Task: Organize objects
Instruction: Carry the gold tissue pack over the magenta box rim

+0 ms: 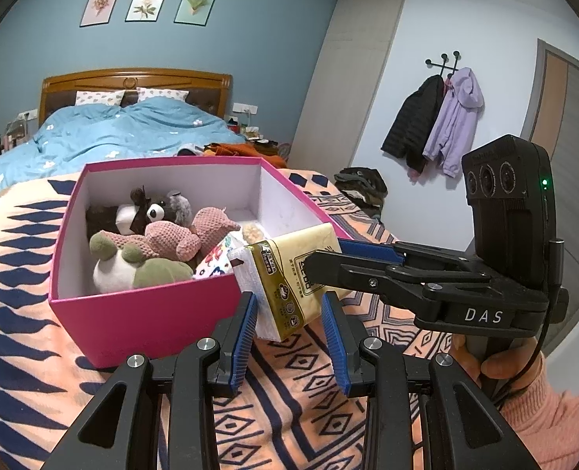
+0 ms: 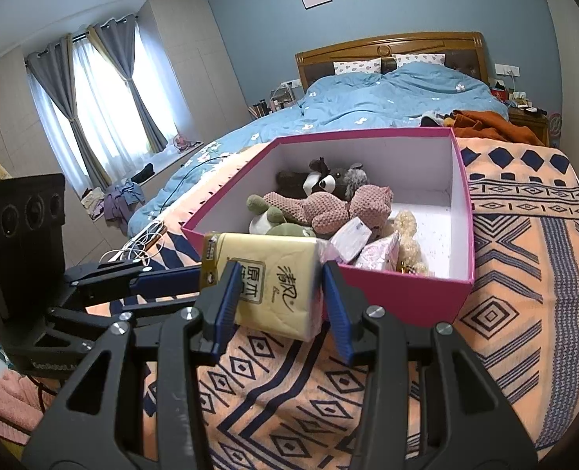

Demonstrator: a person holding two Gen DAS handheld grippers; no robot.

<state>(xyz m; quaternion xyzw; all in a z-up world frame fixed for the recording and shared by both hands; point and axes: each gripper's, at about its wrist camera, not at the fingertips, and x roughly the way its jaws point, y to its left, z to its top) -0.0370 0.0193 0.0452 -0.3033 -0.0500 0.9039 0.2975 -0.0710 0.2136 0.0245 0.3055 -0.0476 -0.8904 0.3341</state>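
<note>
Both grippers, left (image 1: 289, 313) and right (image 2: 277, 290), clamp one yellow tissue pack (image 2: 273, 282) at the pink box's (image 2: 406, 297) six-o'clock rim.

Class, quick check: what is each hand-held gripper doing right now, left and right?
Left hand-held gripper: shut on the yellow tissue pack.
Right hand-held gripper: shut on the same tissue pack, beside the pink box.
</note>
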